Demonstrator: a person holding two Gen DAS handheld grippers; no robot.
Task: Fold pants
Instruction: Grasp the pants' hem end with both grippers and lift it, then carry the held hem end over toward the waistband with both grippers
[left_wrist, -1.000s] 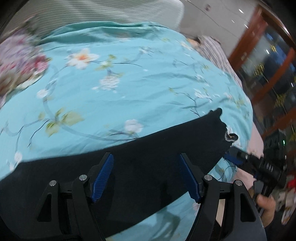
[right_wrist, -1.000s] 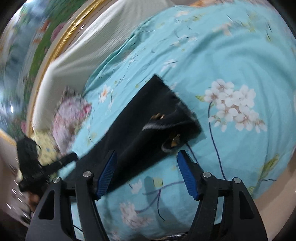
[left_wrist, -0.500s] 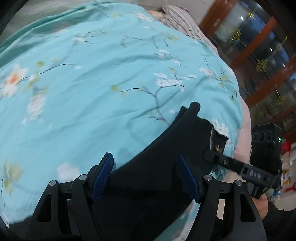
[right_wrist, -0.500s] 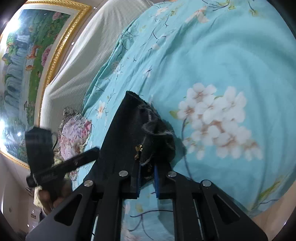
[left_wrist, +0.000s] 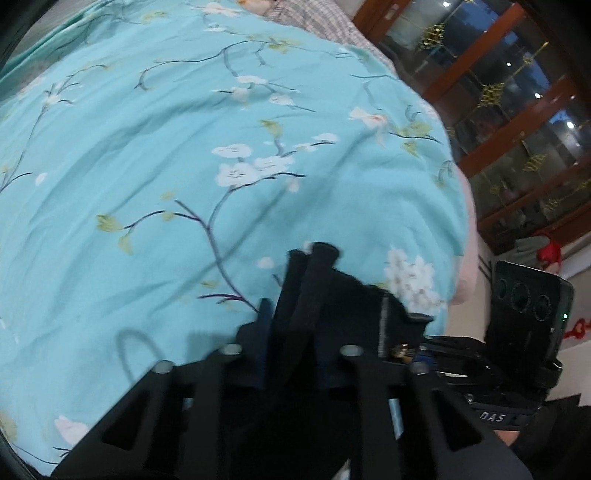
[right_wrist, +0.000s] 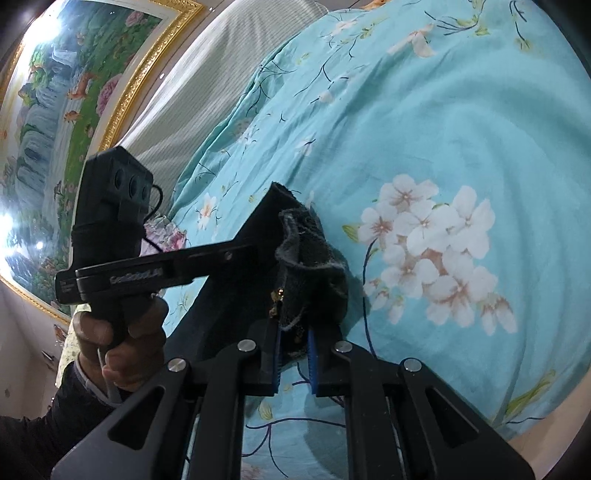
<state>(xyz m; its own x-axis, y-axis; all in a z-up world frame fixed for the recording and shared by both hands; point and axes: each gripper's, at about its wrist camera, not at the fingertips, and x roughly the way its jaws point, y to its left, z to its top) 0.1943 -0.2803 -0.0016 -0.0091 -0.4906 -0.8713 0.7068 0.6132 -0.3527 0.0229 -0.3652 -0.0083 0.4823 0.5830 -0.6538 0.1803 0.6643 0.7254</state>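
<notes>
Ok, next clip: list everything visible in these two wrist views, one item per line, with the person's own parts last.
pants: one pair, black, bunched on the bed, gripped at one end by both grippers
bedspread: one, turquoise with white blossoms, covering the bed
painting: one, gold-framed landscape, on the wall behind the bed
headboard: one, pale ribbed, below the painting
cabinet: one, reddish wood and glass, beyond the bed
left gripper: one, black, jaws closed on the pants
right gripper: one, black with blue pads, jaws closed on the pants
left hand: one, around the left gripper's handle
</notes>
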